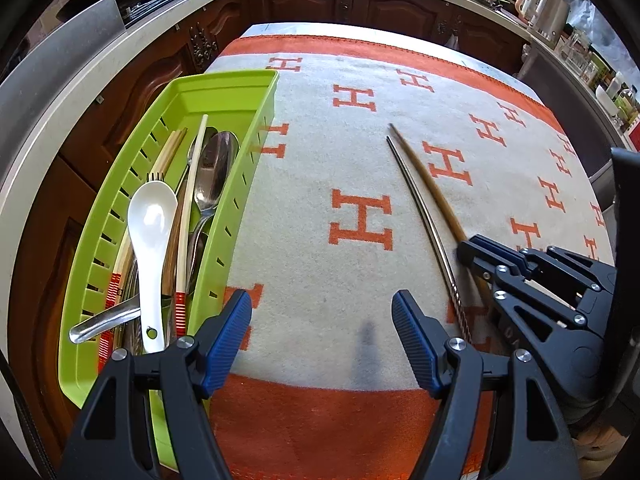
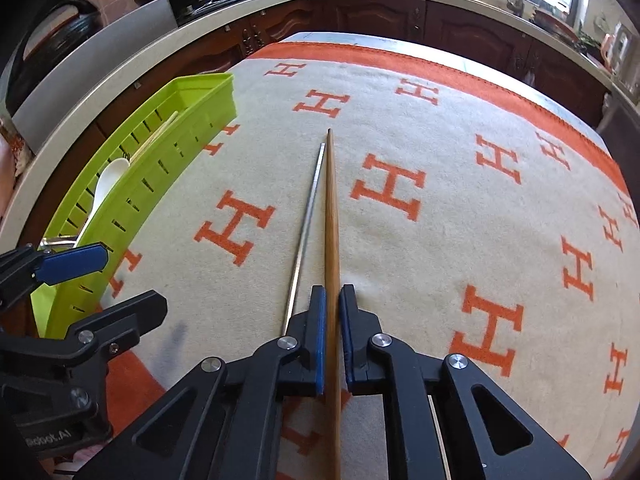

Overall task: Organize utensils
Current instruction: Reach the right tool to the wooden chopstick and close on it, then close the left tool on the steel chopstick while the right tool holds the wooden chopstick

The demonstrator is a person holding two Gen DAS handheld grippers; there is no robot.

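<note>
Right gripper [image 2: 332, 300] pinches the wooden chopstick [image 2: 330, 216], which lies on the patterned cloth [image 2: 400, 120] touching the metal chopstick [image 2: 306, 216]. Left gripper [image 1: 322, 320] hangs spread, empty, beside the green tray [image 1: 236, 196]. Risk: lifting drags the metal one along.

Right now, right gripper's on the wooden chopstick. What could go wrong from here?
1. The right gripper is shut on the wooden chopstick near one end, so the long free end could swing or droop on lifting.
2. The metal chopstick lies right beside it, close to the fingertip, and could get dragged or rolled.
3. The green tray is already crowded with the white spoon and other utensils; the chopstick may land across them. The left gripper hangs open beside the tray, in the likely path.
</note>
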